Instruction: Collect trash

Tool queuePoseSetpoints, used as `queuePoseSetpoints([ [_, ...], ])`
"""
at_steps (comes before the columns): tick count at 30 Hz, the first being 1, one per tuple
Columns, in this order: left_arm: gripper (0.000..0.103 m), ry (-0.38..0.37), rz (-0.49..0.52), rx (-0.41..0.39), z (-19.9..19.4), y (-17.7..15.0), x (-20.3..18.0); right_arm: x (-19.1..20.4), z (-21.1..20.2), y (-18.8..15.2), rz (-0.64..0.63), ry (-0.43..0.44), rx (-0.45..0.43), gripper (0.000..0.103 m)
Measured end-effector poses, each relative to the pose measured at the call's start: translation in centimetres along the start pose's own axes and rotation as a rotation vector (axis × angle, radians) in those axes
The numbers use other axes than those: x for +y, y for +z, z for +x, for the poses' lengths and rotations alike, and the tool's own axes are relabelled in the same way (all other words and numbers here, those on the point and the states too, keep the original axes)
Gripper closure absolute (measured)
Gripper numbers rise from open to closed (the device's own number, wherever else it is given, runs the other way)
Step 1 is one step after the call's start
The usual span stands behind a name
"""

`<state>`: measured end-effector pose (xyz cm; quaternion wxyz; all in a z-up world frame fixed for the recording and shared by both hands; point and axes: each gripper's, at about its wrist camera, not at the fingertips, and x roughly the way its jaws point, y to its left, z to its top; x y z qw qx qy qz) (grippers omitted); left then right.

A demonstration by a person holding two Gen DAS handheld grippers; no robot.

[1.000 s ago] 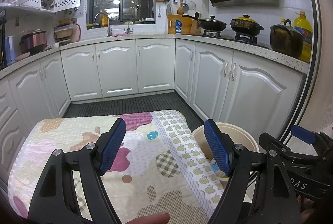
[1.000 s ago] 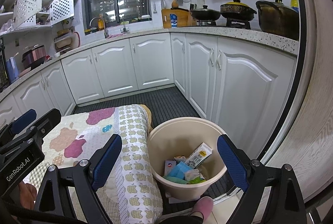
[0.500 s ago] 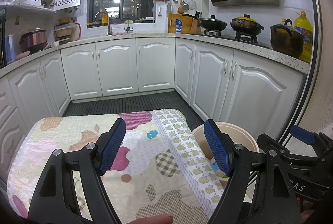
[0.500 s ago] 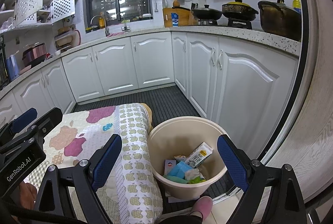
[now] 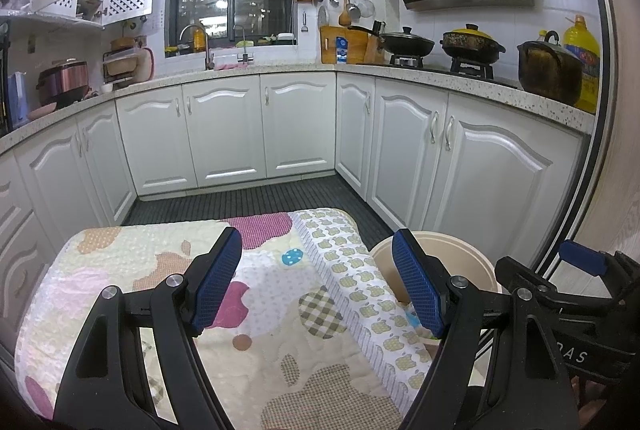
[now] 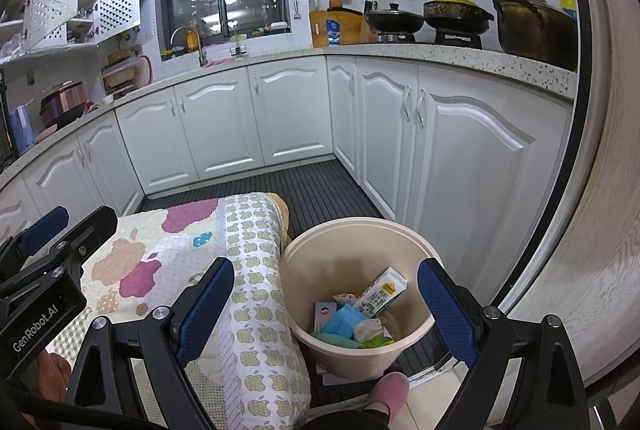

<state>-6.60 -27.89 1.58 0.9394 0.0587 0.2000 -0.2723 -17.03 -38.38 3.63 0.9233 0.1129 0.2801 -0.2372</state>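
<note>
Left gripper (image 5: 316, 282) hangs above a quilted patchwork cloth (image 5: 260, 314) covering a raised surface, jaws spread wide, nothing between the blue pads (image 5: 218, 280). Right gripper (image 6: 326, 314) also released, jaws wide apart and empty, hovering over a cream bin (image 6: 360, 230) that stands on the dark ribbed floor mat (image 6: 316, 190) just beside the cloth's apple-print edge. Trash sits at the bottom of the bin: a white milk carton (image 6: 380, 296) leaning against the inner wall, blue wrappers (image 6: 342, 322), a crumpled tissue (image 6: 368, 328), green scraps under them. In the left view only the bin's rim (image 5: 460, 250) shows behind the right finger. Pink slipper (image 6: 388, 390) touches the bin's base. White cabinets (image 5: 228, 134) wrap around, pots (image 5: 472, 44) on the stove at right.
</note>
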Motion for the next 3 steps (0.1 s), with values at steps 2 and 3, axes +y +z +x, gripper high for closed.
queuePoseSetpoints([
  [2,0.026,-0.003,0.000,0.005,0.13,-0.11,0.14,0.06,0.20,-0.01,-0.004,-0.001,0.006,0.011],
  [3,0.026,-0.005,-0.001,0.010,0.22,-0.08,0.16,0.04,0.29,-0.01,-0.005,-0.001,0.008,0.011],
])
